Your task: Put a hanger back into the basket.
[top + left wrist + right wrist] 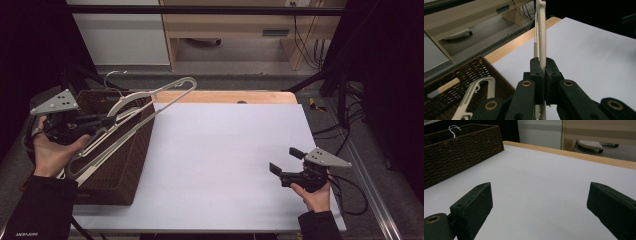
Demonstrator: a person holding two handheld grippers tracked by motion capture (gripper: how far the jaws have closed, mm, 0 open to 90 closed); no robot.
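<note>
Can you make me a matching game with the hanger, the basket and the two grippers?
Things:
1. cream hanger
2. woven basket
3. right gripper
4. left gripper

States:
A. open, holding nothing
B. dark brown, at the table's left edge
C. shut on the hanger
D. lifted, tilted over the basket

Pairs: 1-D, 2-B, 3-A, 4-C

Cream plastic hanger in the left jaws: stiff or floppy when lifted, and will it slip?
The cream plastic hanger probably stays stiff: it juts straight from the left gripper above the brown wicker basket without sagging. Likely light, being a thin open frame. Held on one narrow bar, it may pivot or slip if swung.
</note>
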